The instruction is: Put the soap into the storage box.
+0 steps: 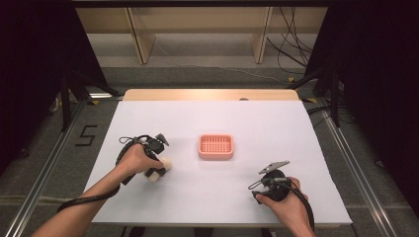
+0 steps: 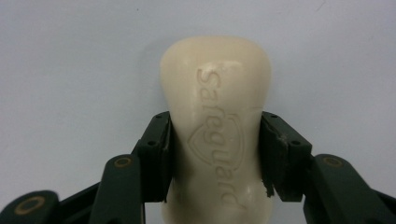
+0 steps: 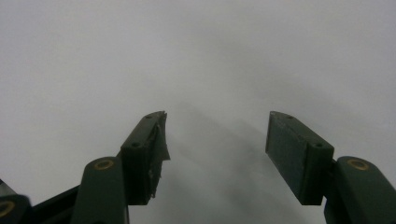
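Here one soap bar (image 2: 217, 126), one pink tray (image 1: 216, 146)

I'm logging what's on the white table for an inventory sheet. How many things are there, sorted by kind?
Soap bar: 1, cream, clamped in the left tool
Soap dish: 1, pink, slatted, at the table's middle
Hand-held tool: 2, the left one and the right tool, which is open with nothing between its jaws
Total: 4

— How many items on the white tabletop (image 1: 222, 192)?
— One cream soap bar (image 2: 217, 135), one pink soap dish (image 1: 216, 146).
— And tools?
— Two tongs: left tongs (image 1: 159, 170), right tongs (image 1: 269, 173).
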Demonstrator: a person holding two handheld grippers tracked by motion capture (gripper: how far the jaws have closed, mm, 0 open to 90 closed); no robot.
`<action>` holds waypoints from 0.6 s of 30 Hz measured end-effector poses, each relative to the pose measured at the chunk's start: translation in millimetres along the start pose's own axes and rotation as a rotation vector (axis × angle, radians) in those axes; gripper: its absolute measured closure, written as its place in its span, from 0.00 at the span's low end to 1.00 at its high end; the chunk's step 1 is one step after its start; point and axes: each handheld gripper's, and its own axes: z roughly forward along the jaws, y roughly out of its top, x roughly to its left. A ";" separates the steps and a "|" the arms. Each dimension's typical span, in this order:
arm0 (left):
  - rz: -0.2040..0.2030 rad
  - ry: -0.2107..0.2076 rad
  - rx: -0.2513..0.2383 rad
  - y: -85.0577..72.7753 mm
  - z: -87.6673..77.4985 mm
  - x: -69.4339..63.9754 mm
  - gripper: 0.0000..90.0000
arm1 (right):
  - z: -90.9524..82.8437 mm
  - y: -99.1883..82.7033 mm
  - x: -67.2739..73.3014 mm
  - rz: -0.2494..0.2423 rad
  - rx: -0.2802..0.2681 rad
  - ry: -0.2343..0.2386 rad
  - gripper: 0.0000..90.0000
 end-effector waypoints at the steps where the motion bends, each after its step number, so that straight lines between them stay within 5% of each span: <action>1: 0.000 0.000 0.000 0.0 0.0 0.0 0.54 | 0.0 0.0 0.0 0.000 0.000 0.000 0.43; 2: 0.011 0.002 -0.004 0.0 -2.0 -0.2 0.54 | 0.5 0.0 -2.5 -0.026 -0.006 -0.008 0.43; 12: 0.021 -0.002 -0.038 0.2 -6.6 -1.5 0.54 | -0.9 -0.1 -3.0 -0.008 -0.018 -0.008 0.43; 18: 0.078 0.004 -0.037 2.2 -9.8 -1.6 0.54 | -2.2 -1.0 -5.3 -0.004 -0.024 -0.018 0.43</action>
